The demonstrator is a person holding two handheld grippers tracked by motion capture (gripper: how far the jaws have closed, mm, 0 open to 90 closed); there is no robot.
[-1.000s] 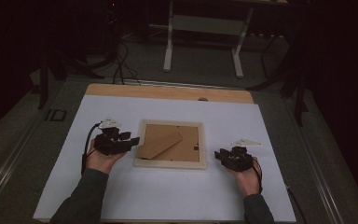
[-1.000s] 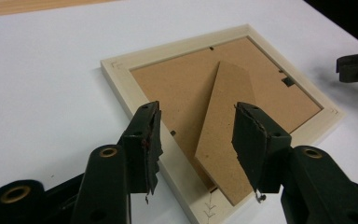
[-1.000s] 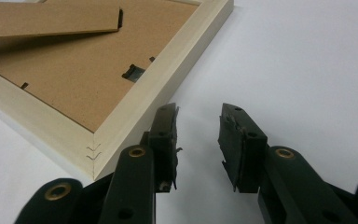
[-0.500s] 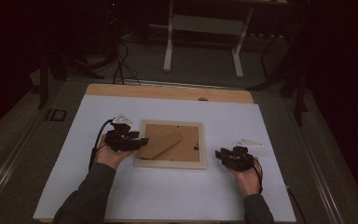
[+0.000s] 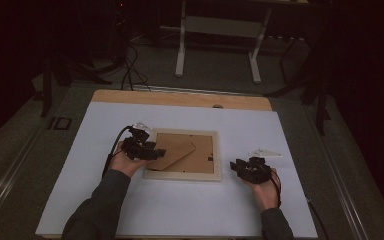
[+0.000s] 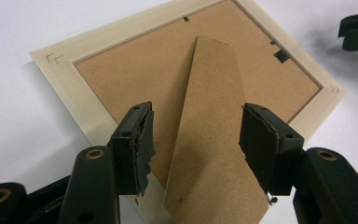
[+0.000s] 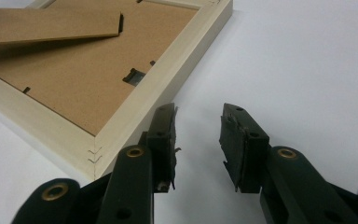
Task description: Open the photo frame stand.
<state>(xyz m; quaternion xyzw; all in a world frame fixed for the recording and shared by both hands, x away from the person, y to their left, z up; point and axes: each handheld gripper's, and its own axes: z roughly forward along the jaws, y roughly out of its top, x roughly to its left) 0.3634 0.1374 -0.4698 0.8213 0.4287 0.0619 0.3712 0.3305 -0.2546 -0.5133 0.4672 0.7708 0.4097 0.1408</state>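
A pale wooden picture frame (image 5: 182,175) lies face down mid-table, its brown backing board (image 5: 202,155) up. A brown card stand (image 5: 172,152) rests slanted on the backing. My left gripper (image 5: 157,152) hovers over the frame's near left part. In the left gripper view, my left gripper (image 6: 198,114) has its jaws on either side of the stand (image 6: 214,177) without touching it; they have just been opening. My right gripper (image 5: 236,166) rests on the table by the frame's near right corner. In its own view, my right gripper (image 7: 199,114) is open and empty beside the frame (image 7: 168,88).
A white sheet (image 5: 180,210) covers the table, with a wooden strip (image 5: 180,98) bare at the far edge. Beyond it stand a metal table base (image 5: 217,30) and floor cables (image 5: 130,70). The room around is dark.
My left gripper has moved right, from beside the frame's left edge to over the frame and its stand. The right gripper and the frame have stayed where they were.
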